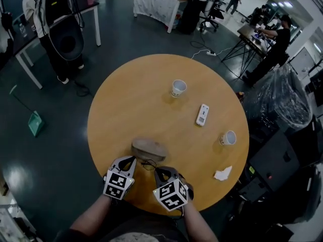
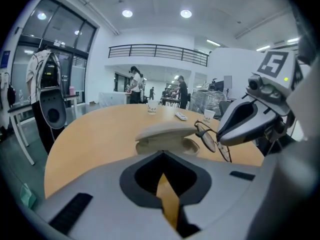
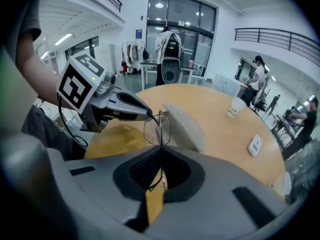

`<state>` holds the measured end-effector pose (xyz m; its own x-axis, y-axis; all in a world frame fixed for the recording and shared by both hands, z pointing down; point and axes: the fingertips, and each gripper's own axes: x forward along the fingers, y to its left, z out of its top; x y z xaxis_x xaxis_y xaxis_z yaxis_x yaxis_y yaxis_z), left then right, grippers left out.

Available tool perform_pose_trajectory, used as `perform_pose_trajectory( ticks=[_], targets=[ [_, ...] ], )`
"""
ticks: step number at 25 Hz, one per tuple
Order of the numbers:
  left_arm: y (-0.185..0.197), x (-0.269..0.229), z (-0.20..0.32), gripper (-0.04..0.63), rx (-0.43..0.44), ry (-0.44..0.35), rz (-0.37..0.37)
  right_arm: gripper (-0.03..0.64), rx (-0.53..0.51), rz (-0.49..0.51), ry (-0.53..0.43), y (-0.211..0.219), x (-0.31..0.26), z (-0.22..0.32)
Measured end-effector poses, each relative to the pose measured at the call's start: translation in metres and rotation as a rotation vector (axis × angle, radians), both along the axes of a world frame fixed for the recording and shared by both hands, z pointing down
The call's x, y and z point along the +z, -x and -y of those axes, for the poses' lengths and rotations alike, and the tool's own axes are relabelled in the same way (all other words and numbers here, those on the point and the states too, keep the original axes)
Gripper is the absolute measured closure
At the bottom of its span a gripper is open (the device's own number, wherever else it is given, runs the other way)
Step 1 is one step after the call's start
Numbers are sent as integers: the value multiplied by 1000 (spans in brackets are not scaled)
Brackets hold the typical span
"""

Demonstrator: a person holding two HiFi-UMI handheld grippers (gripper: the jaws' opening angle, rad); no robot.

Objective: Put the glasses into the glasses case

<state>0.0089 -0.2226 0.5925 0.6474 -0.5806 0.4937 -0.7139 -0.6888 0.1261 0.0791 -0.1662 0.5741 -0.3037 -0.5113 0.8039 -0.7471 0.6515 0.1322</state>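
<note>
The tan glasses case lies near the front edge of the round wooden table. In the left gripper view the case stands with its lid raised. Thin dark-framed glasses hang just in front of the case, between my two grippers. My right gripper is shut on them, and a temple runs down between its jaws. The lenses stand upright before the case. My left gripper is shut and empty, with its tip close beside the frame.
On the table beyond the case are a paper cup, a white remote, a second cup and a crumpled tissue. People, desks and cables stand around the table on the dark floor.
</note>
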Motion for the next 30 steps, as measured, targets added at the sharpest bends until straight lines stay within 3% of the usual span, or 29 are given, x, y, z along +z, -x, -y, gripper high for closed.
perform_pose_trajectory(
  ticks=[10,30],
  targets=[
    [-12,28,17,589,47,37,27,626,-45,-249,49,-1,27,34],
    [-16,28,22,589,83,48,35,626,-142,-402,-47,17,39,93]
  ],
)
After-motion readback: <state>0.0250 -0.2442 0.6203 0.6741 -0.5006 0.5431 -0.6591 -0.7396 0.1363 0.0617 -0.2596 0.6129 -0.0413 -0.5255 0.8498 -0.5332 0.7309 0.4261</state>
